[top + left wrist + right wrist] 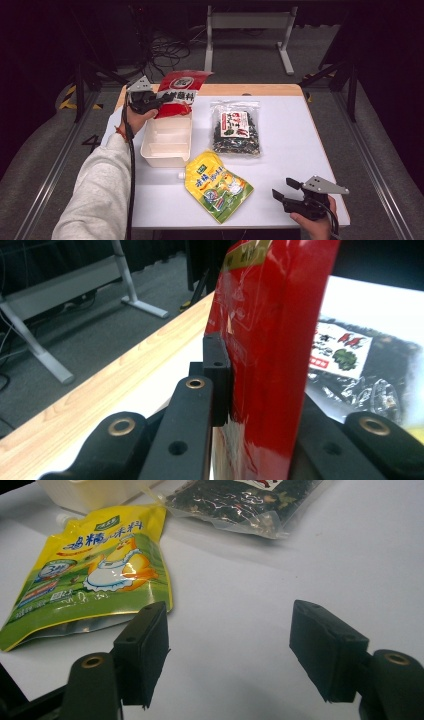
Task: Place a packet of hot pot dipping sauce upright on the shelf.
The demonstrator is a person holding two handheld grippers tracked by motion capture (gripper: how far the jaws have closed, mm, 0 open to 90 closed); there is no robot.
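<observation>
In the left gripper view, the left gripper [252,390] is seen with its black fingers [216,377] clenched on the red packet [272,340], which stands edge-on up the middle of the frame. Its printed face is revealed only in the high view, where the red packet [177,92] is held at the upper left of the frame, tilted above the far end of the white bin [167,140], by the left gripper [157,103]. The bin's inner dividers are visible from above; in the right gripper view only a corner of the bin [90,491] is caught at the top left.

In the right gripper view, the fingers [142,652] of the right gripper [235,655] are seen spread wide, gripping nothing, just above the white table [300,555]. In the high view the right gripper [286,192] is placed at the lower right of the frame, near the table's front edge.

The yellow pouch [92,575] is shown lying flat at the left of the right gripper view, its cartoon print legible; in the high view the yellow pouch [217,186] lies at lower centre, just in front of the bin. The clear bag of dark dried food [235,127] lies flat right of the bin, well apart from both grippers.
</observation>
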